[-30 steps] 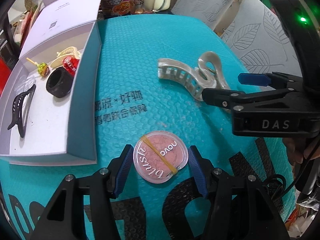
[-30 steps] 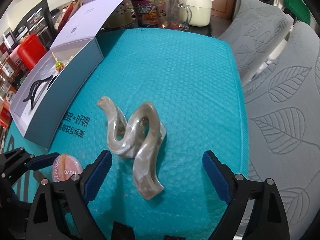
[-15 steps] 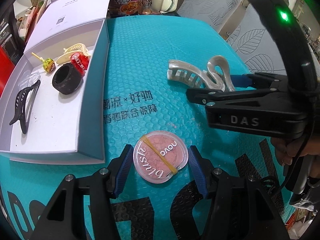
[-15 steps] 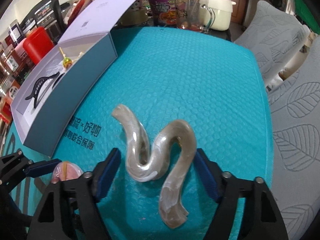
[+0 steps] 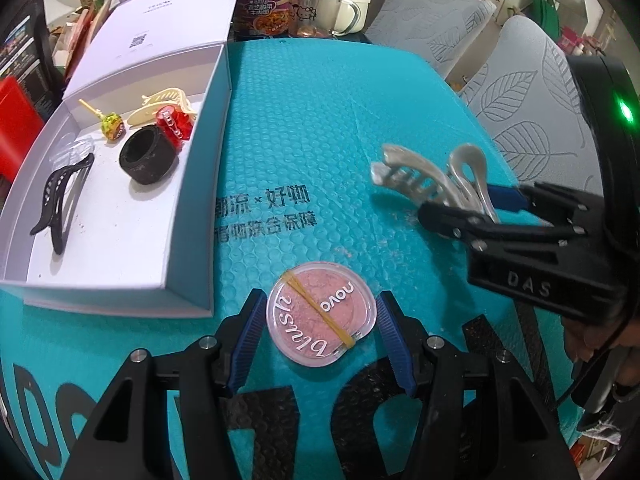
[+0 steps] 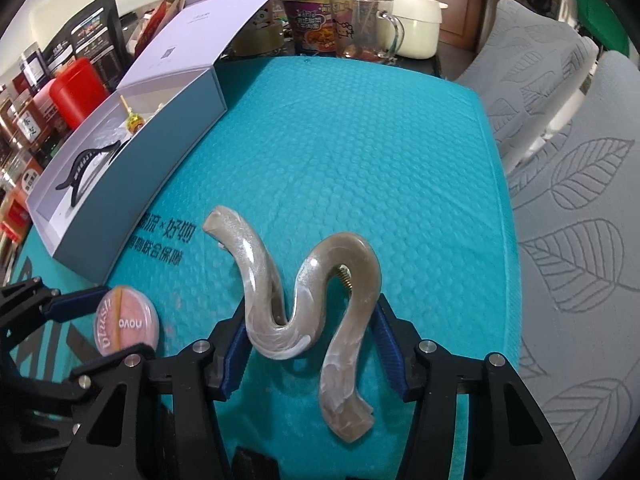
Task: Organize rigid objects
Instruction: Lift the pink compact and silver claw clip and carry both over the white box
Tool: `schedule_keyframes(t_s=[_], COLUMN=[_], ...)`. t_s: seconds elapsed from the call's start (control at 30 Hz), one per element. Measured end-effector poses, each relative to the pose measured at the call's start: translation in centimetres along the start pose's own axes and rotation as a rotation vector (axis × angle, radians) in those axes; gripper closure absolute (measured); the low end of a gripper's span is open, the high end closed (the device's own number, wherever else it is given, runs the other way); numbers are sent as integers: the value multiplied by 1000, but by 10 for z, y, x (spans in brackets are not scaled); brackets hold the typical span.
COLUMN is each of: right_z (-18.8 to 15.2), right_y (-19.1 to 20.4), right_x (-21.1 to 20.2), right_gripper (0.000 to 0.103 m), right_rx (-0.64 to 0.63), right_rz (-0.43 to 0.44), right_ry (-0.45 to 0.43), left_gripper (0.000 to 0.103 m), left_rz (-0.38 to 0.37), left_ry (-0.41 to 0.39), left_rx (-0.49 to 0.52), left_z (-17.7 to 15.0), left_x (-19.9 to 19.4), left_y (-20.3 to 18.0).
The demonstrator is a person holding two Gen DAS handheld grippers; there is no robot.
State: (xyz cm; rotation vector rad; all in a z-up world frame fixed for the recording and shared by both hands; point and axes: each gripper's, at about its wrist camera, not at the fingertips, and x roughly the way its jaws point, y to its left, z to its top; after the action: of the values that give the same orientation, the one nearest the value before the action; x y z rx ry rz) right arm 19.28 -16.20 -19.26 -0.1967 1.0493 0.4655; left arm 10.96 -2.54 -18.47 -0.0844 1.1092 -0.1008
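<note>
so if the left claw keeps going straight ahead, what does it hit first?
The blush compact, already between the open left claw's fingers. Beyond it lies bare teal mat, though depth is hard to judge.

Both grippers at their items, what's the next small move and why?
Probably lift the right gripper: its pads look pressed on both sides of the grey hair claw. The open box lies to the left. The left gripper only brackets the blush compact, with gaps.
</note>
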Motion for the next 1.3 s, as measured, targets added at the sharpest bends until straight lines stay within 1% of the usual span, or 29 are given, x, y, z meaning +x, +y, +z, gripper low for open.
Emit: schedule_keyframes(t_s=[0.37, 0.57, 0.93, 1.13, 1.3], right_z=[-30, -42, -56, -62, -68], right_y=[-4, -3, 4, 13, 25], right_x=[-37, -61, -112, -136, -157], right_gripper=[49, 49, 49, 49, 49], right_rx=[-8, -24, -64, -95, -144], right_rz=[20, 37, 71, 111, 150], right_ry=[0, 1, -21, -33, -51], left_gripper=[47, 47, 47, 47, 47], left_rz=[15, 39, 88, 114, 145], left_ry=[-36, -65, -136, -177, -202], left_rx=[-31, -48, -71, -100, -136], left_z=[-22, -22, -29, -36, -46], left_x=[-35, -55, -112, -143, -167], left_y=[-23, -35, -47, -49, -51])
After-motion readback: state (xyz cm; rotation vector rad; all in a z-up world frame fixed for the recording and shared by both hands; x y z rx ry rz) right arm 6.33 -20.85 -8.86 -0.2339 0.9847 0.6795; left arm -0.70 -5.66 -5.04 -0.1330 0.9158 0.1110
